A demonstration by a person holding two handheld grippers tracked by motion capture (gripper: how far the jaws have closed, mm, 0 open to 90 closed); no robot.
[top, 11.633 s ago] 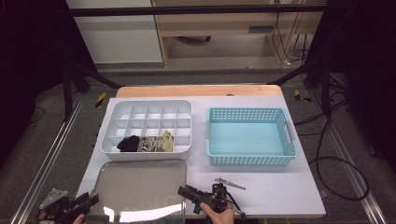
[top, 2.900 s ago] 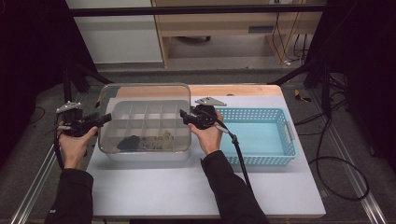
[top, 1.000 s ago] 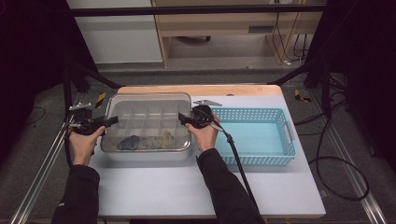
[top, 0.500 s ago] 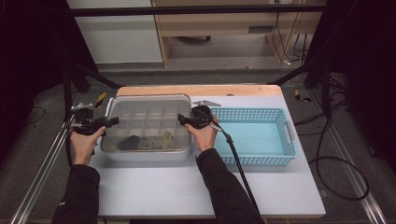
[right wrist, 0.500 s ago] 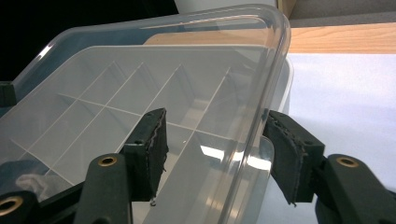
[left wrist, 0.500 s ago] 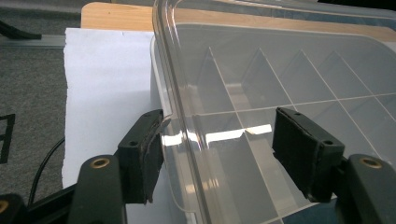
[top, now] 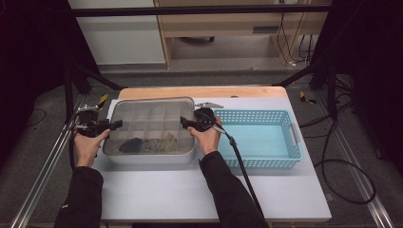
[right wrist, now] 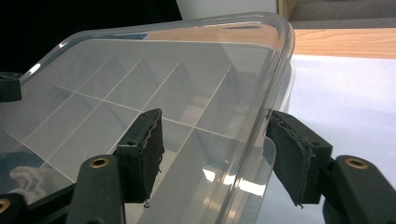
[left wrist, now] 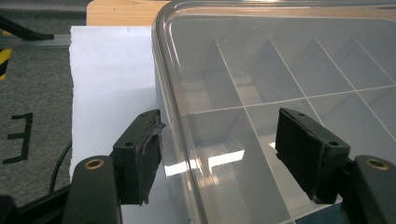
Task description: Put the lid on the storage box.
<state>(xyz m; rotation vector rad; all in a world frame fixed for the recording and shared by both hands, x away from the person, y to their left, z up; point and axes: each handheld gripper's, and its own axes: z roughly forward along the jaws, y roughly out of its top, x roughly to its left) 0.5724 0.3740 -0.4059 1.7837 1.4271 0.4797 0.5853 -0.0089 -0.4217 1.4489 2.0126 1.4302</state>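
Note:
A clear plastic lid (top: 147,121) lies on top of the white compartment box (top: 152,159). Through it I see dark and beige small items (top: 142,144) in the front compartments. My left gripper (top: 115,124) straddles the lid's left rim (left wrist: 168,116); its jaws have just been opening, and the pads (left wrist: 144,154) stand apart from the plastic. On the opposite side my right gripper (top: 183,122) straddles the right rim (right wrist: 275,93). Its jaws have also just been opening, with the rim between the pads (right wrist: 292,156) but not pinched. In the gripper views my left gripper (left wrist: 224,156) and right gripper (right wrist: 217,154) both gape wide.
A light blue mesh basket (top: 256,137) stands right of the box, close to my right hand. The white table top (top: 180,190) runs in front of both. A wooden strip (top: 204,91) marks the far edge, and a metal rail (top: 52,156) runs along the left.
The lid, first lying at the table's front, was carried over the box and now rests on it. Over the last second both hands have kept still.

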